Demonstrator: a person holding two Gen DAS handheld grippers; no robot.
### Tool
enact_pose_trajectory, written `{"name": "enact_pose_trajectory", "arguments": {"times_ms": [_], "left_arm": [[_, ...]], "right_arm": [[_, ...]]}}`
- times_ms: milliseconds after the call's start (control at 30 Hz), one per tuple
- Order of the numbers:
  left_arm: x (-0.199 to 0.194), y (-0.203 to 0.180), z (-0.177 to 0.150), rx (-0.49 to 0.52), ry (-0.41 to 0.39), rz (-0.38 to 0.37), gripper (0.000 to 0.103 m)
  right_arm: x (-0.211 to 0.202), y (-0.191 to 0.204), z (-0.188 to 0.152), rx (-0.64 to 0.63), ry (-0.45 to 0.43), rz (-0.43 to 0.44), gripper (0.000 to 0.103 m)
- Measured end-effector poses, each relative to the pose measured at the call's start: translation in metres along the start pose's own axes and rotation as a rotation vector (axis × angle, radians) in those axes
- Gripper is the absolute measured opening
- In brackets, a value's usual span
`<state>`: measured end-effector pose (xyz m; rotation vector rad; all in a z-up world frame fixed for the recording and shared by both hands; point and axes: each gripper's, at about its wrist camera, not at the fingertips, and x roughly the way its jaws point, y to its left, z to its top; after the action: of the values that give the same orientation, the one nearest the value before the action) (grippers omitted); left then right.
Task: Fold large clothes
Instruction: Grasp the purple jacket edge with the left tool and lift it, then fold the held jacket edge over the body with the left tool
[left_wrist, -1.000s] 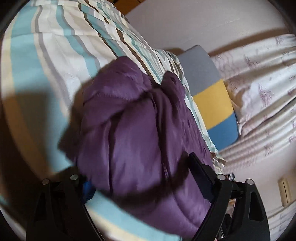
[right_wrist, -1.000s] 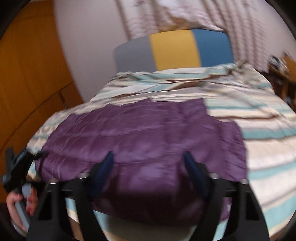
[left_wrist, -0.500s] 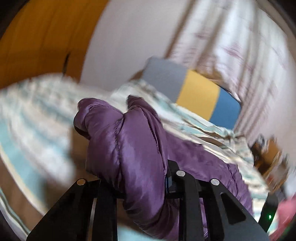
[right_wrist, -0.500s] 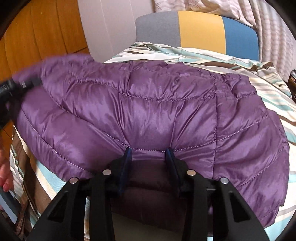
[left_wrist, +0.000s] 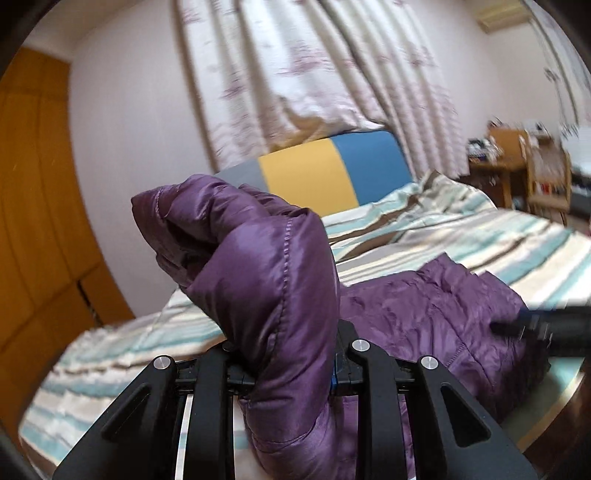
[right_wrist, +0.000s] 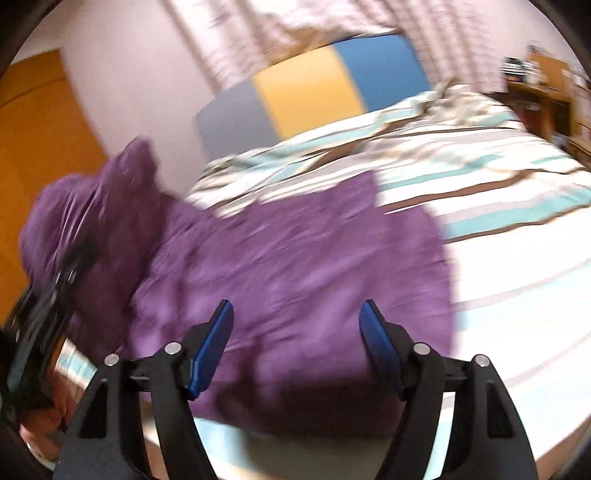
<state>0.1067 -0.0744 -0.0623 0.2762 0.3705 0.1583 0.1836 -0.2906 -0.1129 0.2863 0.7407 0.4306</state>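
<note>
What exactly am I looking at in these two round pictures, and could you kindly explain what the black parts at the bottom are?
Each picture comes from a fisheye camera mounted on a hand-held gripper that a person carries, one per hand. The left hand-held gripper is clamped on a raised fold of the purple quilted puffer jacket, which otherwise lies on the striped bed cover. The right hand-held gripper, with blue pads, has just been opening and holds nothing above the jacket.

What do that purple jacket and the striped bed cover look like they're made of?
Purple jacket: probably a thin synthetic shell such as nylon, glossy, stitched into puffy padded channels; it catches highlights where it bunches. Striped bed cover: likely woven cotton or a blend, matte, with soft rumpled creases and no shine. The pictures cannot confirm either fibre.
</note>
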Motion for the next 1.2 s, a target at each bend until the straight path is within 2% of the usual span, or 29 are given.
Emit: {"name": "enact_pose_trajectory", "arguments": {"times_ms": [200,400,600,733,933,1133,1200], "left_arm": [[0.006,-0.043,0.005,0.127,-0.028,-0.082,0.024],[0.017,-0.086,0.001,0.22,-0.026,-0.174,0.024],[0.019,-0.133,-0.012,0.334,-0.009,-0.26,0.024],[0.028,-0.153,-0.021,0.366,0.023,-0.304,0.024],[0.046,-0.169,-0.03,0.364,0.08,-0.378,0.024],[0.054,-0.16,-0.025,0.304,0.118,-0.453,0.024],[0.055,-0.158,-0.024,0.287,0.118,-0.469,0.025]], "right_arm": [[-0.035,-0.061,0.02,0.116,-0.072,-0.166,0.074],[-0.057,-0.097,0.017,0.201,-0.093,-0.23,0.076],[-0.067,-0.11,0.009,0.239,-0.087,-0.237,0.076],[-0.069,-0.109,0.007,0.24,-0.089,-0.235,0.076],[-0.062,-0.108,0.007,0.241,-0.079,-0.228,0.077],[-0.059,-0.094,0.01,0.206,-0.079,-0.194,0.078],[-0.058,-0.086,0.012,0.191,-0.078,-0.152,0.079]]}}
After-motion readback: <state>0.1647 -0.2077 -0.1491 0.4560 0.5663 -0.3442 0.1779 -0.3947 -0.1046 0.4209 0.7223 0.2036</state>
